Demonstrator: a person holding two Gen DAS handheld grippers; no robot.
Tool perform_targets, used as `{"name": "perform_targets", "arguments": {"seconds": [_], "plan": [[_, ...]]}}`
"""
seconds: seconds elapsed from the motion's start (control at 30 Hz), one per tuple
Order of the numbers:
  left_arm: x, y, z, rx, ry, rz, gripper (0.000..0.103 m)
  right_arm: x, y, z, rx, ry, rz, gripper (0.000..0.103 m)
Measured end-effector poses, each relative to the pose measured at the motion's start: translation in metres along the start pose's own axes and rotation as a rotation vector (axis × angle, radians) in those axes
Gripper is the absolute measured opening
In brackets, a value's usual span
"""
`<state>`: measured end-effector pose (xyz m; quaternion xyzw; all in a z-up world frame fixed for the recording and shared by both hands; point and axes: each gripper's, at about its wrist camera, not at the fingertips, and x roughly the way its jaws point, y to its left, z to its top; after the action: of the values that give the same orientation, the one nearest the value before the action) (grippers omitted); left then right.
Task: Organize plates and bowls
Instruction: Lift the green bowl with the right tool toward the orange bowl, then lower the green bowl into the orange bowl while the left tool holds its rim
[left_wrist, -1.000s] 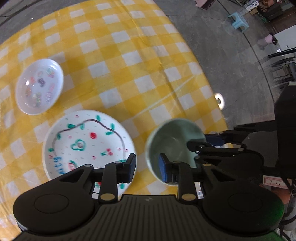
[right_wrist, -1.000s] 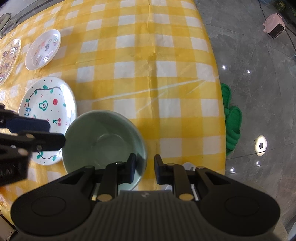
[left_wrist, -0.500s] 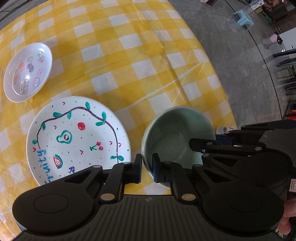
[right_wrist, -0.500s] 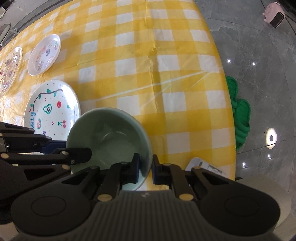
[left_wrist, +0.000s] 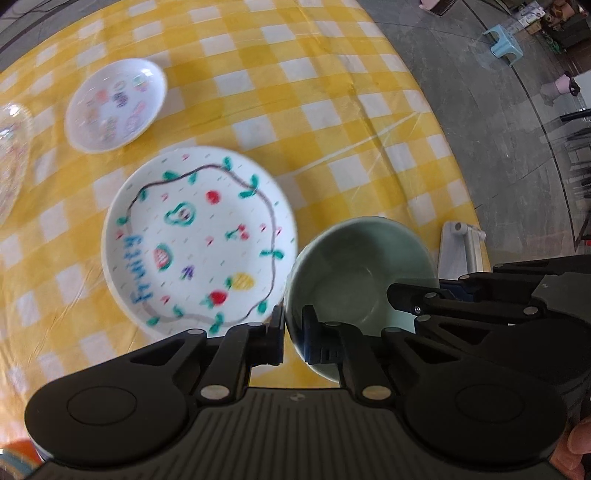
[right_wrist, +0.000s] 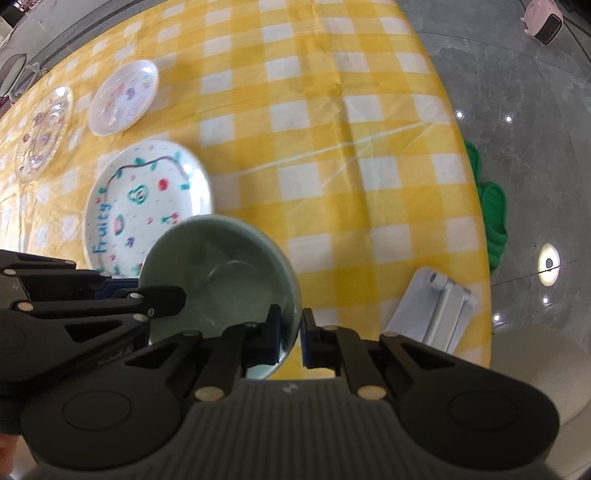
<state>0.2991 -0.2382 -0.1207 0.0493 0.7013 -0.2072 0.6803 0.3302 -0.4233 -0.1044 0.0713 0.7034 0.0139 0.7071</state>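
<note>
Both grippers are on the pale green bowl (left_wrist: 364, 280), which sits low and right of centre in the left wrist view and low centre in the right wrist view. The left gripper (left_wrist: 293, 332) pinches the bowl's near-left rim, one pad outside the wall and one inside. The right gripper (right_wrist: 290, 334) pinches the rim on the opposite side the same way; its jaws have just been closing, with the rim between them. The bowl overlaps the lower right edge of the white "Fruity" plate (left_wrist: 199, 236) in the right wrist view; whether it is lifted clear of the yellow checked tablecloth (right_wrist: 332, 147) cannot be told for certain.

Progress, as a judgement: early. Nothing is stacked yet. The Fruity plate lies alone at centre left. The small white dish with coloured prints (left_wrist: 116, 105) lies apart at upper left, and a clear glass plate (right_wrist: 42, 131) lies further left, near the edge of the frame. All three lie flat and separate. Still to do: place the bowl, then gather the plates.

A grey metal stand (right_wrist: 432, 308) sits at the table's lower right edge.
</note>
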Motion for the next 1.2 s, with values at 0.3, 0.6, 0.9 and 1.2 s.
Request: {"name": "perform_targets", "arguments": {"seconds": [0.3,0.6,0.9,1.2], "plan": [[-0.066,0.052,-0.059,-0.079,-0.041,0.046,0.009,-0.035,0.079,-0.034,-0.112,-0.032,0.048,0.008],[-0.123,0.127,-0.123,-0.195,-0.079,0.104,0.01,-0.058,0.193,-0.067,-0.288,-0.048,0.108,0.008],[-0.137,0.196,-0.174,-0.332,-0.074,0.122,0.01,-0.051,0.299,-0.099,-0.445,-0.015,0.154,0.008],[-0.115,0.232,-0.196,-0.383,-0.035,0.092,0.01,-0.019,0.344,-0.108,-0.491,0.036,0.133,0.008]]}}
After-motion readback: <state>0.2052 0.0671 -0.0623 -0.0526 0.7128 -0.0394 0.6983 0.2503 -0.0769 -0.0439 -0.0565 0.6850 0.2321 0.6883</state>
